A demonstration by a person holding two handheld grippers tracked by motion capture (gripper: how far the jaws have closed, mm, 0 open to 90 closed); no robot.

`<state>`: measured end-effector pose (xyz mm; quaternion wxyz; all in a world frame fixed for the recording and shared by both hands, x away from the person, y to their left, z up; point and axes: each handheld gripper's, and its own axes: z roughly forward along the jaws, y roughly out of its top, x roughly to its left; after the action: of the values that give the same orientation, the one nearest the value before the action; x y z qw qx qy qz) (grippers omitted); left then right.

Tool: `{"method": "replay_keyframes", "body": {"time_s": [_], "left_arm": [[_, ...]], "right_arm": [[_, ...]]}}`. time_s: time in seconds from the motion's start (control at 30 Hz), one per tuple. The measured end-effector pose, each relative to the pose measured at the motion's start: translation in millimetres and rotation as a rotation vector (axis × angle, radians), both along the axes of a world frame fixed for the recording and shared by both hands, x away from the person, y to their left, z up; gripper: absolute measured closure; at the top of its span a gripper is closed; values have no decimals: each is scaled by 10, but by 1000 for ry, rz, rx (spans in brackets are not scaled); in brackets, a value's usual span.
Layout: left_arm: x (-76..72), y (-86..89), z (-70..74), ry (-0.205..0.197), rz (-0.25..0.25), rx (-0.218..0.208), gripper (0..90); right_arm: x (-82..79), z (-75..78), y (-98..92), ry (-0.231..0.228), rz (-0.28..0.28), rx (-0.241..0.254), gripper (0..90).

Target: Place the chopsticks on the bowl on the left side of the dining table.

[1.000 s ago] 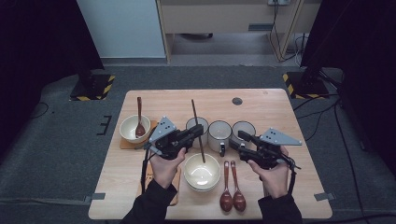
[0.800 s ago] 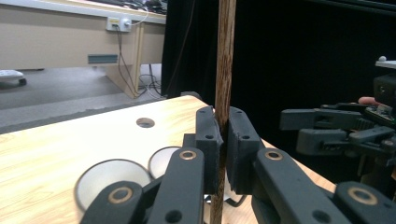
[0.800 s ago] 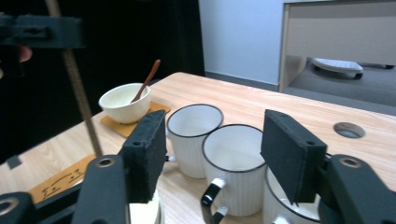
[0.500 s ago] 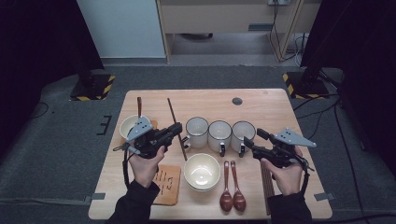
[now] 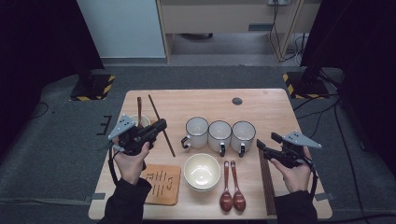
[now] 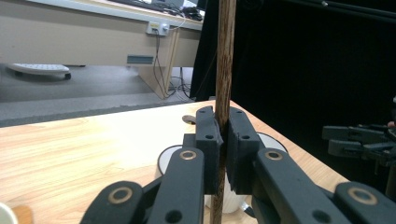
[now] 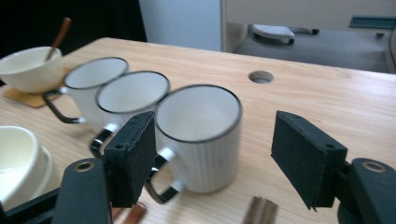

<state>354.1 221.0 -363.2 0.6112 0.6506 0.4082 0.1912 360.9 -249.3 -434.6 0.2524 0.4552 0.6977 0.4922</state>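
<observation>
My left gripper (image 5: 161, 125) is over the table's left side, shut on a long dark wooden chopstick (image 5: 161, 125) that slants across its jaws. In the left gripper view the chopstick (image 6: 224, 70) stands upright, pinched between the pads of my left gripper (image 6: 223, 135). My right gripper (image 5: 260, 145) hovers low near the right edge and its jaws have just been opening, with nothing gripped. In the right gripper view my right gripper (image 7: 217, 158) frames the nearest white mug (image 7: 198, 135), which stands just ahead of its pads. Dark chopsticks (image 5: 267, 182) lie below it.
Three white mugs (image 5: 219, 135) stand in a row mid-table. A cream bowl (image 5: 201, 171) sits in front of them beside two wooden spoons (image 5: 232, 189). A wooden coaster (image 5: 161, 183) lies at the front left. Another bowl with a spoon (image 5: 139, 119) is behind my left gripper.
My left hand has carried the chopstick leftwards, away from the cream bowl. The right hand has moved right and lower, and its jaws stand wider apart.
</observation>
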Motion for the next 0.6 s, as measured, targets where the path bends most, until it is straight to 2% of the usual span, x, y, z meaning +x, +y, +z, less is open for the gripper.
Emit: {"method": "replay_keyframes", "body": {"time_s": [0.17, 0.27, 0.33, 0.47, 0.6], "left_arm": [[37, 128, -18, 20, 24, -9, 839], [67, 206, -40, 31, 41, -1, 839], [89, 261, -55, 42, 53, -4, 839], [122, 354, -71, 52, 81, 13, 839], [148, 458, -82, 63, 101, 6, 839]], "right_arm": [[18, -89, -125, 15, -38, -20, 283], [35, -165, -202, 40, -60, -42, 271], [49, -213, -252, 51, -77, -74, 263], [75, -315, -334, 80, -102, -87, 254], [97, -403, -398, 103, -123, -110, 257]]}}
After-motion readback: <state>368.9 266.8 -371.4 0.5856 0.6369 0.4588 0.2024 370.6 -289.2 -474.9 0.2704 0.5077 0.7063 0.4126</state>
